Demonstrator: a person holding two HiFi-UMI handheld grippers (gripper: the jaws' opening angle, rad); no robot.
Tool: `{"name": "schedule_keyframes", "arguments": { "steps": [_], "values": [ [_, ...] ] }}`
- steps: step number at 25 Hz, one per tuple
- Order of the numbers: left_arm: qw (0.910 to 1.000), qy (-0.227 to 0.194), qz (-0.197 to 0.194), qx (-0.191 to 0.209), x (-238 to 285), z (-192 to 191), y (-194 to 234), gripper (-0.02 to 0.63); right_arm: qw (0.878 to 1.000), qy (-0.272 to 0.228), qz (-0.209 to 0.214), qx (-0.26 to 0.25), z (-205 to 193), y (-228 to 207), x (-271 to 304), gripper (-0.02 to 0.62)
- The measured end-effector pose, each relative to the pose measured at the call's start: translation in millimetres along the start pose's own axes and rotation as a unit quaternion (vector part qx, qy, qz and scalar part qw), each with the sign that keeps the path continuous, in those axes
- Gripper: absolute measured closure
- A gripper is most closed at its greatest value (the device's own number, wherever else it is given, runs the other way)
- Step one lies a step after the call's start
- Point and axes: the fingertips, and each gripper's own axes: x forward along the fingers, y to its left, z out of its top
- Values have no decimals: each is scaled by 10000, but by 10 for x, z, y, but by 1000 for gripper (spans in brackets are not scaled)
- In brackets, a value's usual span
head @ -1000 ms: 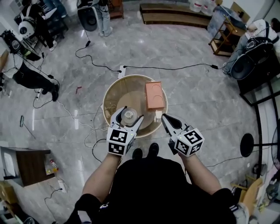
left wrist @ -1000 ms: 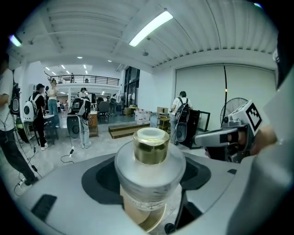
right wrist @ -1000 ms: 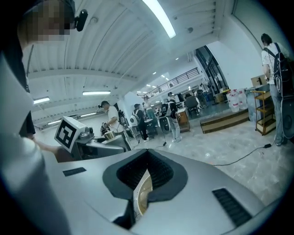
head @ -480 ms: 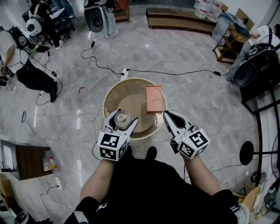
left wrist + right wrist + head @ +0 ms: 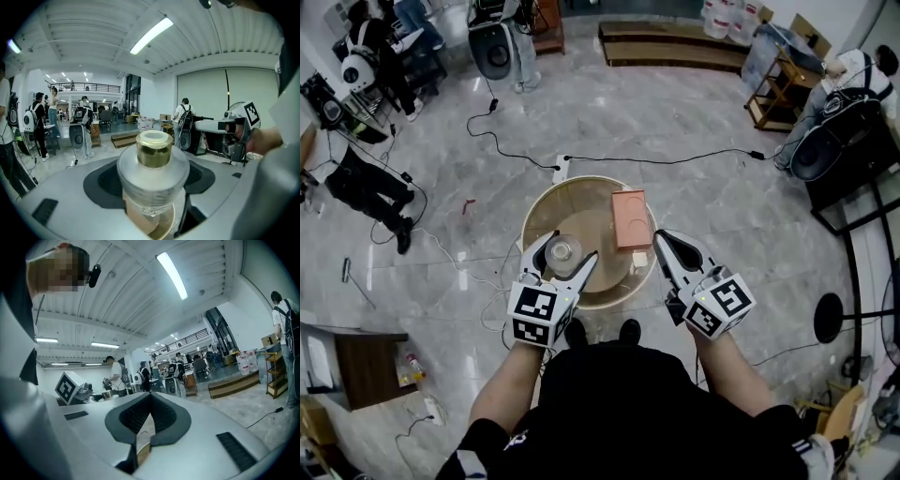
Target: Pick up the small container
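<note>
**Container clamped in left gripper; right gripper closed on nothing**

Head view: the left gripper (image 5: pixel 569 255) is over the near-left part of the round wooden table (image 5: pixel 581 199), its jaws on either side of the small container (image 5: pixel 562 249). Whether the container's base touches the tabletop cannot be told. An orange-brown rectangular box (image 5: pixel 630 217) lies flat on the right part of the table, apart from the container. The right gripper (image 5: pixel 664 242) is at the table's near-right edge, just beside the box's near corner, with its jaws drawn together.

Left gripper view: both jaws press against the container (image 5: pixel 153 168), a clear, rounded vessel with a gold-coloured neck and a pale top, standing upright between them.

Right gripper view: the right gripper (image 5: pixel 149 401) has its dark pads (image 5: pixel 136 414) meeting at the tips, with nothing between them.
</note>
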Motion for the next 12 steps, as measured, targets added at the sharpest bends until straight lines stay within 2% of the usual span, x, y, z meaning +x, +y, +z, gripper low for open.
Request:
{"name": "schedule_keyframes", "arguments": {
  "steps": [7, 12],
  "values": [
    [9997, -99, 142, -163, -7, 96, 378, 264, 9996, 43, -50, -286, 48, 114, 222, 584],
    [9997, -126, 179, -71, -39, 133, 433, 264, 9991, -14, -214, -362, 8, 117, 233, 584]
  ]
}}
